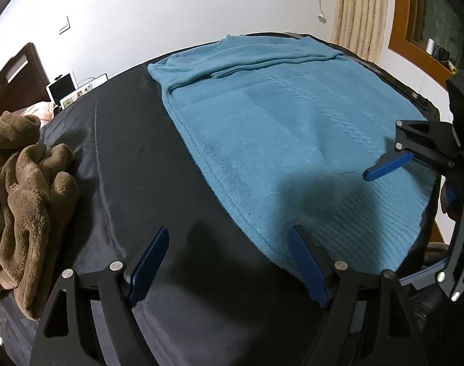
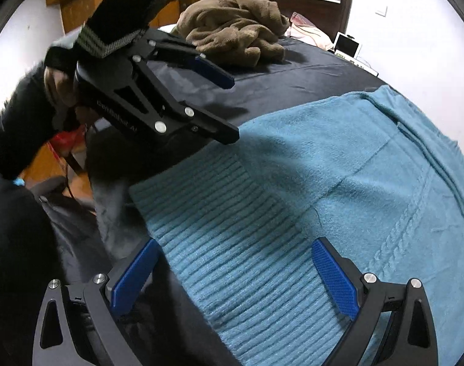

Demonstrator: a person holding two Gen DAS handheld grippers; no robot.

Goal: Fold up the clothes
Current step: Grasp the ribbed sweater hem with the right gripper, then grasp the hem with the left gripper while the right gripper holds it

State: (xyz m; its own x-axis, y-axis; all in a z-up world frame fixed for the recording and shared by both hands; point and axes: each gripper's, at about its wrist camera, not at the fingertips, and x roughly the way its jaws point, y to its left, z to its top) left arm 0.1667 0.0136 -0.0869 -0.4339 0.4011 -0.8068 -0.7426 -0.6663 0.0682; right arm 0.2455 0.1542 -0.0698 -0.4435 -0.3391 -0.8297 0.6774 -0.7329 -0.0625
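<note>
Item: blue sweater (image 1: 262, 128), knitted, with a ribbed hem and a cable pattern. It is laid flat on the black-covered bed (image 1: 125, 140), toward the bed's right side as seen from the left wrist view. The ribbed hem lies at the near edge; a sleeve is already folded across the body at the far edge.

Left gripper (image 1: 229, 262): jaws are held wide apart, nothing between them. It is hung over the near edge, astride the sweater's left side seam, one blue pad over fabric and one over bare cover.

Right gripper (image 2: 235, 277): jaws are likewise spread, empty, and poised above the ribbed hem without visible contact.

Further out: a crumpled brown garment (image 1: 24, 177) is heaped at the bed's far left corner, well apart from the sweater.

Step judged in hand: between folds, with both tools being placed at the hem. The next move is judged to call for each gripper to be lowered onto a hem corner, closed on the fabric, and the hem carried toward the collar.
</note>
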